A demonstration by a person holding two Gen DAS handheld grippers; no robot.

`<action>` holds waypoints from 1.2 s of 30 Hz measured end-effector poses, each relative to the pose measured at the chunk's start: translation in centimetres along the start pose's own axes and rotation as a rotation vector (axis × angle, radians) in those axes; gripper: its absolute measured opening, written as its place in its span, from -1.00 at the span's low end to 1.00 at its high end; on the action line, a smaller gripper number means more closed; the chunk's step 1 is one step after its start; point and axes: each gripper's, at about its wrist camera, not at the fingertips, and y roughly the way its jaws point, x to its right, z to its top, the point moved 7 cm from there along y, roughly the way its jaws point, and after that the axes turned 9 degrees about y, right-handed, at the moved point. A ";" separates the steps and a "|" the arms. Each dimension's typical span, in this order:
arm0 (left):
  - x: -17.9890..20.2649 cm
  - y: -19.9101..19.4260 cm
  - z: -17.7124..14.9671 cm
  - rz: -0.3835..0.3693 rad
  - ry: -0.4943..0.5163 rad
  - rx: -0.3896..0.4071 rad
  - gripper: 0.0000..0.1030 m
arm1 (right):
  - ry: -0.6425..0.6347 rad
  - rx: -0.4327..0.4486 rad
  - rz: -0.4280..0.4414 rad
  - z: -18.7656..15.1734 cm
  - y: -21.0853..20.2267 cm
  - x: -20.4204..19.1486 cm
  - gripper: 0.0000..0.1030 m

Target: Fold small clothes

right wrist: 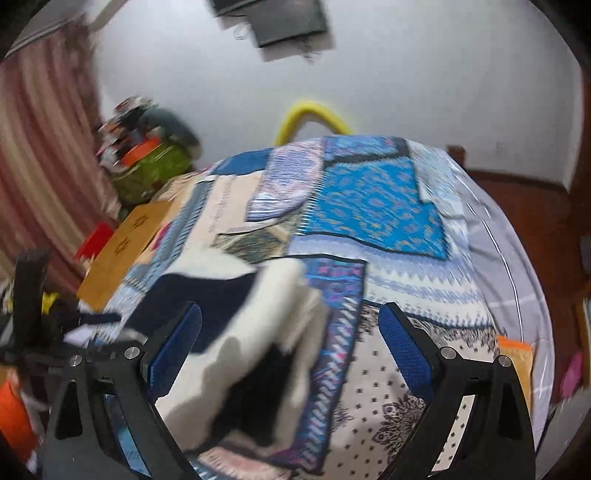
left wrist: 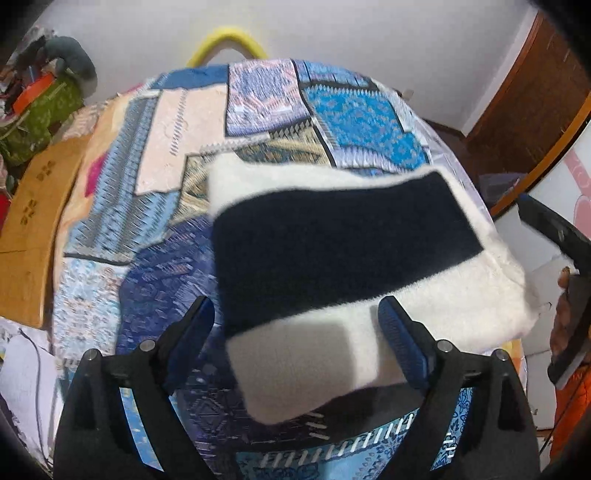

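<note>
From the left wrist, the left claw (left wrist: 297,332) stands wide apart, its blue pads (left wrist: 404,341) gripping nothing. The garment (left wrist: 332,266), a fuzzy white piece with a broad dark band across it, lies folded on the patchwork bedspread (left wrist: 258,122), its near white edge reaching in between the two fingers without being pinched. At the right edge of this view the other gripper's black body shows, with a hand (left wrist: 565,295) on it. A wooden board (left wrist: 33,229) lies at the left of the bed, a green bag (left wrist: 40,118) sits behind it, and a yellow hoop (left wrist: 227,40) rises past the bed's far end against the white wall.

From the right wrist, everything is smeared by motion. The right claw (right wrist: 290,339) is likewise spread open and holds nothing. The garment (right wrist: 243,332) lies on the bedspread (right wrist: 373,210) towards the left, its white edge thick and layered, part of it between the fingers and near the left pad (right wrist: 173,350); whether it touches that pad I cannot tell. Striped pink curtains (right wrist: 40,177) hang at the left, and a dark screen (right wrist: 288,20) is mounted on the wall above.
</note>
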 end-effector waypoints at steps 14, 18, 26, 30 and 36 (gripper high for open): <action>-3.5 -3.9 3.8 0.057 0.073 0.107 0.76 | -0.068 -0.073 0.096 -0.3 4.6 -7.1 0.85; -2.5 -1.1 4.0 -0.002 0.109 0.079 0.76 | -0.072 -0.166 0.039 -1.9 7.7 -5.5 0.84; -0.5 4.8 2.3 -0.069 0.101 -0.011 0.78 | -0.224 -0.202 -0.050 -5.5 8.5 -4.3 0.85; -1.0 5.6 1.3 -0.086 0.060 -0.021 0.91 | -0.267 -0.195 -0.072 -6.4 8.2 -4.2 0.85; -1.2 4.8 -0.2 -0.080 0.079 -0.021 0.92 | -0.276 -0.193 -0.084 -7.4 7.2 -3.8 0.85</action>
